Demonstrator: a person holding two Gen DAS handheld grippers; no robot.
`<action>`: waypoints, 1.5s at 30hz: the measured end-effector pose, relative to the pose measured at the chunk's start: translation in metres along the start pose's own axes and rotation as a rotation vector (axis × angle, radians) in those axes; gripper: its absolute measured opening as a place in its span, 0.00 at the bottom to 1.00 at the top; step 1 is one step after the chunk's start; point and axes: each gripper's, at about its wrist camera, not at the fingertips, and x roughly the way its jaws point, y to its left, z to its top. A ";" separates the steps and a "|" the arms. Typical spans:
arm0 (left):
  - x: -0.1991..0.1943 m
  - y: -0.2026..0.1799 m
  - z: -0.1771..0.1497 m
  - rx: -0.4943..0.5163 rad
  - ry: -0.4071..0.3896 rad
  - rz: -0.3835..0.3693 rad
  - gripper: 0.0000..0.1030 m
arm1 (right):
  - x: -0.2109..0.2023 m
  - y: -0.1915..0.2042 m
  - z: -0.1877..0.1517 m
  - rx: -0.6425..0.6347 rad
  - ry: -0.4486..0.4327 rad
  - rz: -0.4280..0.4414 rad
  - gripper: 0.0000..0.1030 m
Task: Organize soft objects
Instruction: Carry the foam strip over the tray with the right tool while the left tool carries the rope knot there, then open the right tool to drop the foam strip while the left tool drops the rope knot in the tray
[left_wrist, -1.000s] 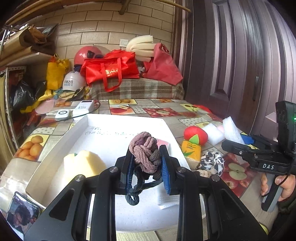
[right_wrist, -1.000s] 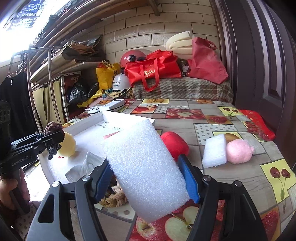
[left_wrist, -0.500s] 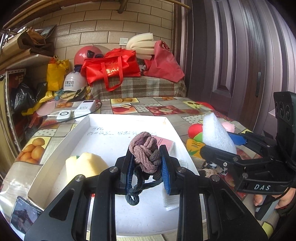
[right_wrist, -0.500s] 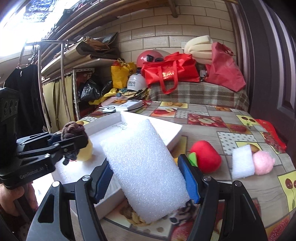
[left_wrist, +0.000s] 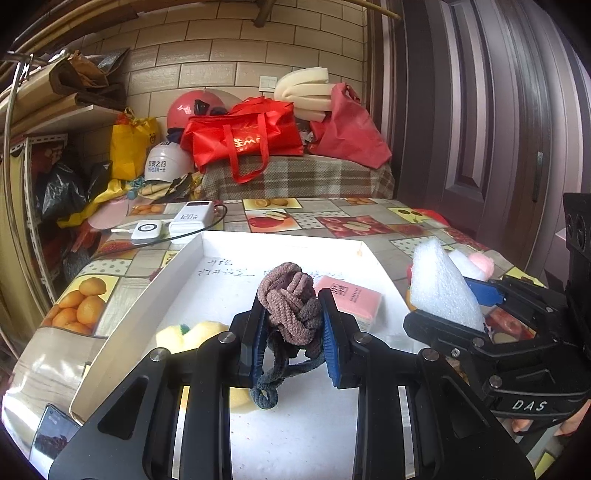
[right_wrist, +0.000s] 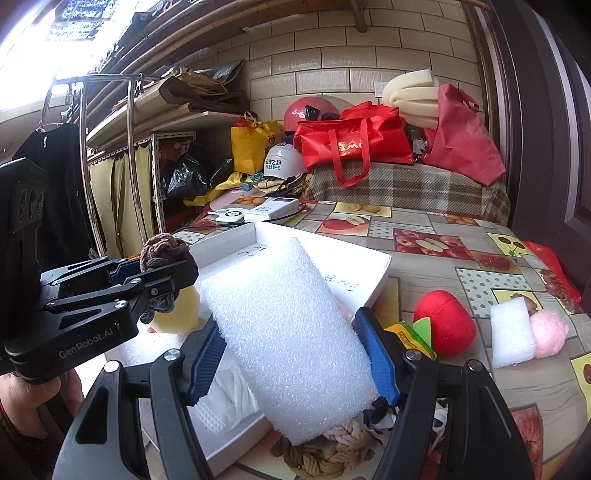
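My right gripper (right_wrist: 291, 354) has carried its light, squashy foam block (right_wrist: 288, 332) over the white tray (left_wrist: 147, 295) ahead, clamped mid-body, while my left gripper (left_wrist: 291, 332) pinches the knotted rope (left_wrist: 290, 306).

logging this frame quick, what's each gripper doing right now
Left gripper: closed on the knotted rope ball, held over the white tray.
Right gripper: closed on the white foam block.

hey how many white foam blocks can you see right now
2: one large white foam block clamped in the right hand-held gripper, one smaller foam block on the table beside the pink pompom. Others may be hidden.
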 end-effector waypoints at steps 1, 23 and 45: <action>0.001 0.002 0.001 -0.007 -0.001 0.003 0.25 | 0.002 0.001 0.000 -0.001 0.005 0.002 0.67; 0.035 0.029 0.010 -0.074 0.068 0.074 0.25 | 0.053 0.009 0.019 0.032 0.074 -0.012 0.67; 0.022 0.047 0.007 -0.155 0.005 0.226 0.88 | 0.056 -0.008 0.019 0.123 0.081 -0.016 0.84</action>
